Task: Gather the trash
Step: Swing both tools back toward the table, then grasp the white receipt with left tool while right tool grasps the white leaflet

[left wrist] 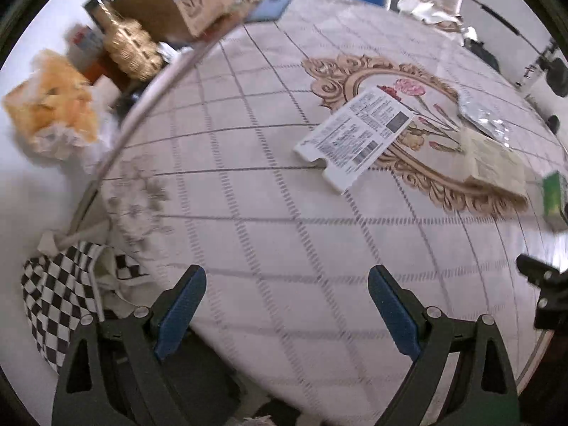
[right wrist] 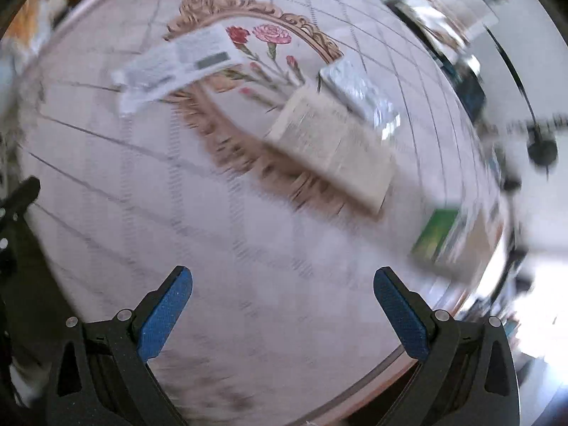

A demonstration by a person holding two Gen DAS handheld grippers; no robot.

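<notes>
Trash spread over middle of round table (left wrist: pixel 269 248): flattened white printed carton (left wrist: pixel 355 135), beige folded leaflet (left wrist: pixel 493 163), crumpled foil pack (left wrist: pixel 482 117), green box (left wrist: pixel 555 195) near table edge. All judged light; carton stiff but flat, best pinched at raised notched edge; foil slippery, crushable. Left gripper (left wrist: pixel 287 277) and right gripper (right wrist: pixel 282 277) both spread wide, nothing held, hovering over bare cloth. Path unobstructed. Off-table clutter at left: cardboard box (left wrist: pixel 177 3), checkered cloth (left wrist: pixel 60 298).
</notes>
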